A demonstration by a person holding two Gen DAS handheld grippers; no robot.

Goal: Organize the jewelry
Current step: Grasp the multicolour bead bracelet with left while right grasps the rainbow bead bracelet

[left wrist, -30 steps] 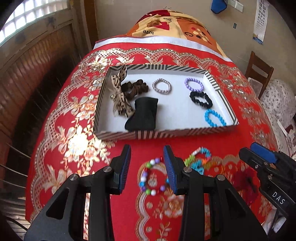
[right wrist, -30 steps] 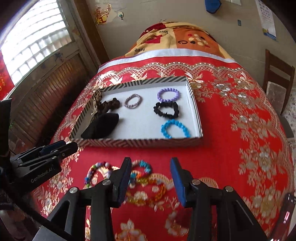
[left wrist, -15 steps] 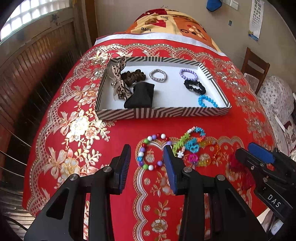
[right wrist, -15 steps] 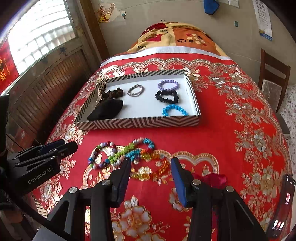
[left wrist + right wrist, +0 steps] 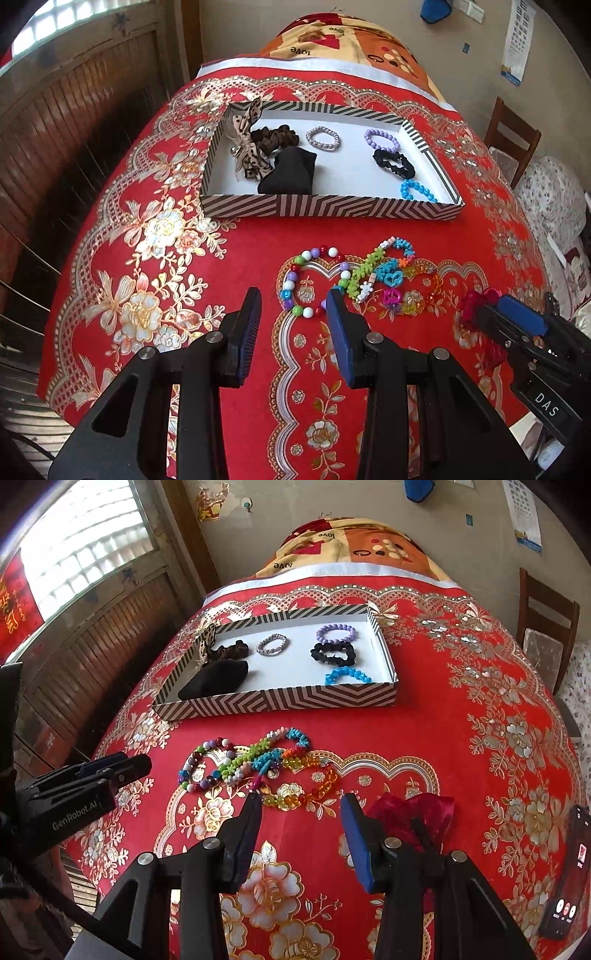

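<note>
Both grippers farther from tray

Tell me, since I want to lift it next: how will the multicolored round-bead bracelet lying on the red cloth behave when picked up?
The round-bead bracelet looks strung from separate beads, so it will probably sag into a loop rather than hold shape. The glossy beads may slip between the pads. It touches the green bracelet, which might drag along.

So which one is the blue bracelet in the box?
Find the striped box on the red tablecloth. Three rings lie in a column down its right side: a purple bead bracelet farthest away, a black scrunchie in the middle, and the blue bracelet nearest the front wall. It is the only bright blue thing inside.
</note>
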